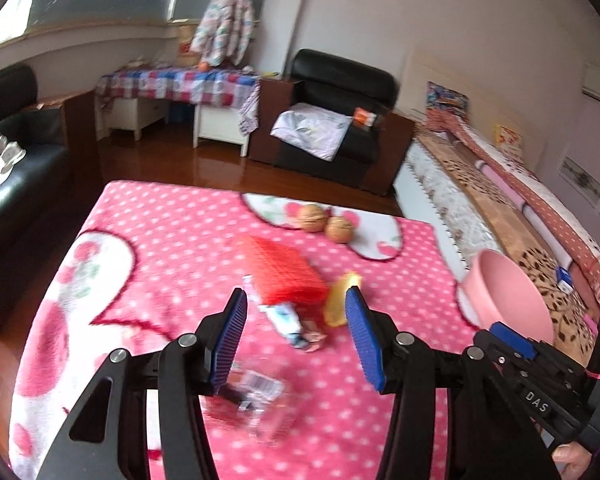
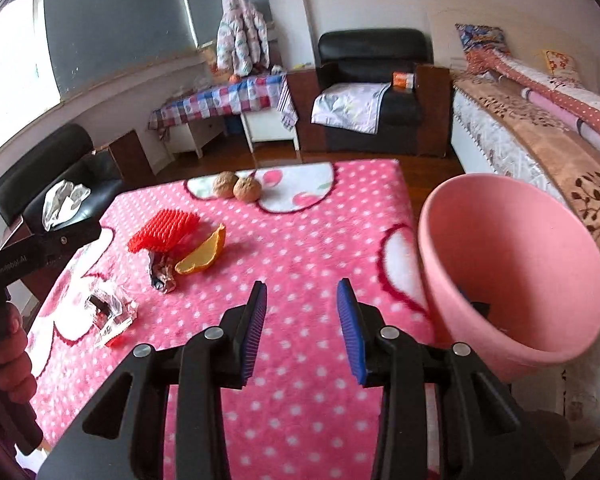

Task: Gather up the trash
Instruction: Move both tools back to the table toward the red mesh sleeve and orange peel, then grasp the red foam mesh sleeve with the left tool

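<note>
Likely light and crinkly, the candy wrapper (image 1: 296, 326) lies on the pink surface (image 1: 160, 240) beside the red foam net (image 1: 284, 276), between the left gripper's (image 1: 296, 332) spread, empty fingers (image 1: 232, 340), best pinched across its twisted middle.

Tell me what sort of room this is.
Most likely a lived-in bedroom or bed-sitting room at home: a bed with quilts along the wall, a black armchair, and a padded jacket hanging by the window.
</note>
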The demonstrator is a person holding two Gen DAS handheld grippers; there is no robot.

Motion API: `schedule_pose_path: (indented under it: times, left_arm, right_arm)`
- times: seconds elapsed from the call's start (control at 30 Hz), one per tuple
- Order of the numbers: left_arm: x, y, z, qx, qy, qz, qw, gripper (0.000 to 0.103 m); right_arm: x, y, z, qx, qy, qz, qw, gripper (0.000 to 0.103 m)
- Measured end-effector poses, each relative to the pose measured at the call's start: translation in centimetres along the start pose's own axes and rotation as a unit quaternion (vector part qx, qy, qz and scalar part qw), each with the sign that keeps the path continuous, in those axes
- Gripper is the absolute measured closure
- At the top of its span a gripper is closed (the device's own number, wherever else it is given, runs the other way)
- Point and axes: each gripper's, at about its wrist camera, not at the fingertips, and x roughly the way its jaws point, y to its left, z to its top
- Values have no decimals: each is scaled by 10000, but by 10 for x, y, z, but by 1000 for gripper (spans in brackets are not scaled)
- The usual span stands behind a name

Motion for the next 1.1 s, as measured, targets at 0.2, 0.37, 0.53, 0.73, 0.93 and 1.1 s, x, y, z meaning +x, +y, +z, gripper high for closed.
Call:
schedule_pose_path:
  times: [0.2, 0.37, 0.53, 0.73, 0.93, 1.1]
  left_arm:
    - [21, 22, 8, -404, 277, -17, 9988, 53]
    - [47, 21, 19, -545, 552, -199, 9968, 53]
    - [76, 16, 23, -578, 817, -146, 9949, 53]
    - [97, 21, 21, -718, 1020, -77, 9922, 78]
    - [85, 30, 22, -800, 786, -192, 9935, 91]
    - [67, 41, 22, -984, 606, -330, 9927, 91]
  right_arm:
    - [22, 13, 5, 21, 336, 245, 9991, 66]
    - [34, 24, 10, -82, 319, 463, 9984, 66]
    - [47, 28, 16, 82, 331, 735, 9967, 66]
    - [64, 31, 23, 196, 394, 915, 9948, 66]
    - [80, 38, 29, 302, 500, 1109, 9921, 66]
    - [93, 48, 32, 258, 595, 1124, 9915, 66]
